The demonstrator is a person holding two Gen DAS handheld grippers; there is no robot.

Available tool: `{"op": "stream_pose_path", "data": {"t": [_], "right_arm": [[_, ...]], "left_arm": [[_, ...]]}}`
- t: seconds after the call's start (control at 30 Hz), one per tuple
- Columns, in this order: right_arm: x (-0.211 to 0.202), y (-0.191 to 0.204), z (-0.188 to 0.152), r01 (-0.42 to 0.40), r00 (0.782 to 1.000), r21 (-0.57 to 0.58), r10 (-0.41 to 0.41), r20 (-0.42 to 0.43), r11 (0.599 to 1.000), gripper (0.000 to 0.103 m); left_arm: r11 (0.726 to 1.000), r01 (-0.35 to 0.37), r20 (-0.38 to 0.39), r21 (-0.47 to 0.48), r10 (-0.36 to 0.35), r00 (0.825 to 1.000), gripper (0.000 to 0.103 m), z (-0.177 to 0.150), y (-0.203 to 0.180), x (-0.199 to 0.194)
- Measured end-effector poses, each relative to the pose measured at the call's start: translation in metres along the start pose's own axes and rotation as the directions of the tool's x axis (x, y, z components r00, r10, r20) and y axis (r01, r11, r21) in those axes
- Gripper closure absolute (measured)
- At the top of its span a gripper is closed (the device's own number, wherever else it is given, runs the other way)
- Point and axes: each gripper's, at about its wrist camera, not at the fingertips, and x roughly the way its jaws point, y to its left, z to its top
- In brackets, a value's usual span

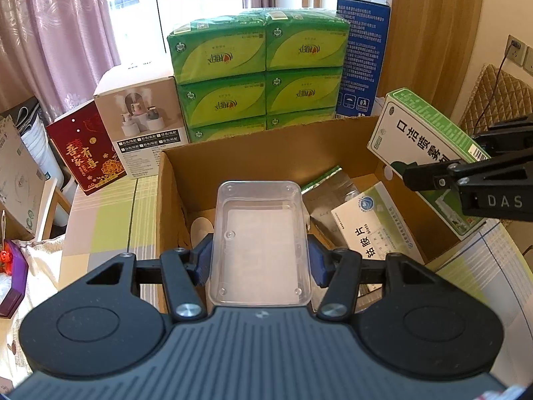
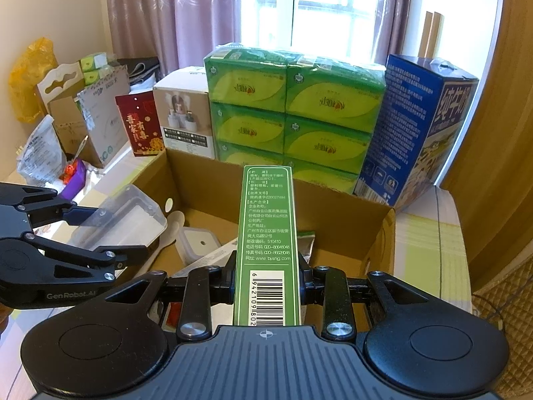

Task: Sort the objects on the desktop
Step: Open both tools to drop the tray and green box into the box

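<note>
Left gripper (image 1: 259, 260) pinches clear plastic tray (image 1: 258, 240) by long sides, above cardboard box (image 1: 266, 153), likely for dropping in. Right gripper (image 2: 266, 278) clamps green carton (image 2: 266, 233), also over box.

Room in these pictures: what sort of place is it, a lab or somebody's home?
Most likely a home. Curtains hang at a window, and tissue packs and a gift box are stacked behind a cardboard box of household odds and ends.

We read "DAS" on the right hand-held gripper (image 1: 404, 175), "GenRobot.AI" on the left hand-held gripper (image 2: 125, 236), and "www.bysng.com" with barcode 6942109802 on the green box (image 2: 268, 243).
</note>
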Motion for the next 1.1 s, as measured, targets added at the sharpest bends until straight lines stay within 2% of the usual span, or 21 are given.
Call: {"op": "stream_pose_path", "data": {"t": [0.63, 0.7, 1.1], "right_arm": [[0.016, 0.004, 0.005, -0.003, 1.0, 0.001, 0.003, -0.011, 1.0, 0.075], [0.019, 0.005, 0.006, -0.004, 1.0, 0.003, 0.004, -0.011, 1.0, 0.075], [0.023, 0.009, 0.002, -0.02, 1.0, 0.015, 0.021, -0.021, 1.0, 0.075]], "left_arm": [[1.0, 0.014, -0.01, -0.007, -0.014, 1.0, 0.051, 0.002, 0.002, 0.021], [1.0, 0.006, 0.0, -0.01, -0.006, 1.0, 0.045, 0.003, 0.004, 0.021], [1.0, -0.011, -0.01, -0.002, 0.011, 1.0, 0.045, -0.001, 0.013, 0.019]]}}
